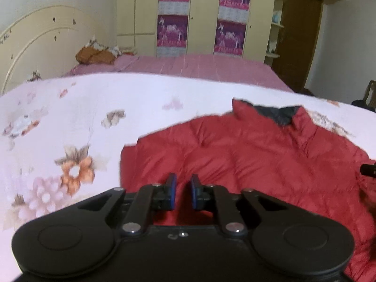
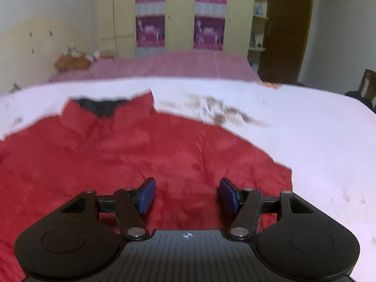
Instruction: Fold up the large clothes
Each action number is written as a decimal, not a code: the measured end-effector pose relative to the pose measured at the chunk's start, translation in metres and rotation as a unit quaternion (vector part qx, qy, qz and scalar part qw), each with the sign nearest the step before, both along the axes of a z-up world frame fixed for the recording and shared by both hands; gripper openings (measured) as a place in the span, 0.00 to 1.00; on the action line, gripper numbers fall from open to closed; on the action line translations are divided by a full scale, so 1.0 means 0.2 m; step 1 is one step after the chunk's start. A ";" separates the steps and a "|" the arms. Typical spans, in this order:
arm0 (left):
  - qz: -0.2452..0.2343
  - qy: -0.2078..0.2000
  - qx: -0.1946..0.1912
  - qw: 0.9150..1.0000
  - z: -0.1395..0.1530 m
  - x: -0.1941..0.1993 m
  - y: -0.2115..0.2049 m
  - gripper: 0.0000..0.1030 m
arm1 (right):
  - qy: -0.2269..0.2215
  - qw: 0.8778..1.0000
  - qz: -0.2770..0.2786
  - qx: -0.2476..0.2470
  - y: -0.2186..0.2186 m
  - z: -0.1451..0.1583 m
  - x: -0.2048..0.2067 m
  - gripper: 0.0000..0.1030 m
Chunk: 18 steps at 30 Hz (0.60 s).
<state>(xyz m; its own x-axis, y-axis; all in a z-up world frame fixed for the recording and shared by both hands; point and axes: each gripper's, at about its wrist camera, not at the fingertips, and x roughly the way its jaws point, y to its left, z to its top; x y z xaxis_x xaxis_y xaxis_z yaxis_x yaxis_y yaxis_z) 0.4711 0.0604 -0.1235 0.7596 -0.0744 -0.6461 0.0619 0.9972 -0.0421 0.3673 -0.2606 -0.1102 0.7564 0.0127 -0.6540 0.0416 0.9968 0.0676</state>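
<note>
Red jacket flat; left hand-held gripper narrow, empty; right wide

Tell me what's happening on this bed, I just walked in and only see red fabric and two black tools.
A person holding a gripper in each hand is starting to fold a red puffy jacket spread flat on a floral bedsheet, collar away from the cameras. The left gripper hovers over the jacket's left part, jaws nearly together with nothing visibly pinched. The right gripper is open above the right part. No fold looks made yet.
</note>
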 end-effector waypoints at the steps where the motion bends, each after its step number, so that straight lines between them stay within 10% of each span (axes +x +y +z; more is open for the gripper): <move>1: 0.000 0.001 -0.002 1.000 0.00 0.01 -0.01 0.14 | -0.002 1.000 0.003 0.005 0.01 0.02 0.01 0.59; 18: 0.010 0.032 0.017 0.999 -0.12 0.12 -0.05 0.17 | 0.027 0.999 -0.003 -0.042 0.00 -0.12 0.07 0.59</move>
